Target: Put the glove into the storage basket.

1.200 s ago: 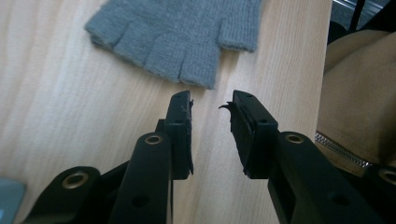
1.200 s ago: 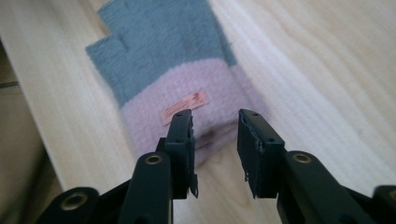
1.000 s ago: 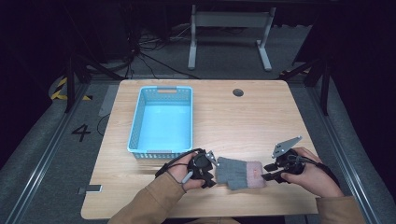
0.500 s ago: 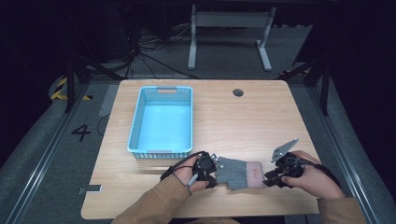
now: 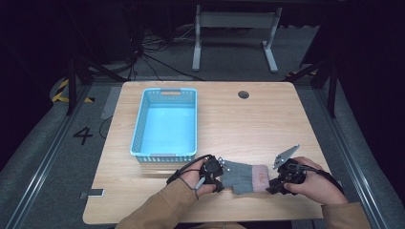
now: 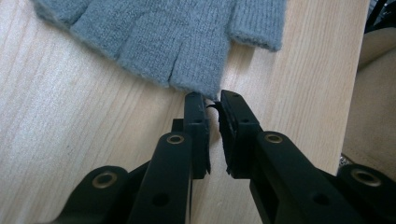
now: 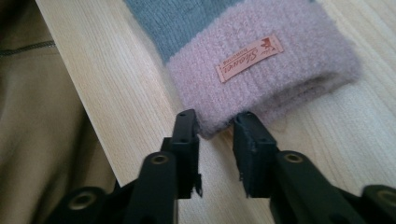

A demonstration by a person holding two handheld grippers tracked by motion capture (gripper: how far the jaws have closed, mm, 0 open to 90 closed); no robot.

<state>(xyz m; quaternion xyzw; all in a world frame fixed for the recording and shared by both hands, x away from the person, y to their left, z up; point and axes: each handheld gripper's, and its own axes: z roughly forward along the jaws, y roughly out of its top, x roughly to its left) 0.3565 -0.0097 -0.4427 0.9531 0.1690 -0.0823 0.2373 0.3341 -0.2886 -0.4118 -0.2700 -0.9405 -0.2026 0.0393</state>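
A grey knit glove (image 5: 241,176) with a pink cuff (image 5: 261,177) lies flat near the table's front edge. My left gripper (image 5: 220,168) is at its finger end. In the left gripper view the jaws are almost together, pinching the edge of one grey glove finger (image 6: 198,79) at my left gripper's (image 6: 212,98) tips. My right gripper (image 5: 273,185) is at the cuff end. In the right gripper view its jaws close on the near corner of the pink cuff (image 7: 261,70), which carries an orange label (image 7: 250,58), with my right gripper (image 7: 215,122) holding it.
A light blue plastic basket (image 5: 165,125) stands at the left of the wooden table (image 5: 258,124), just beyond my left hand. A round cable hole (image 5: 243,94) sits near the far edge. The table's front edge lies close behind both hands.
Both hands have drawn slightly toward the front edge and settled at the glove's two ends. The right gripper has dropped lower onto the cuff. The glove has barely shifted.
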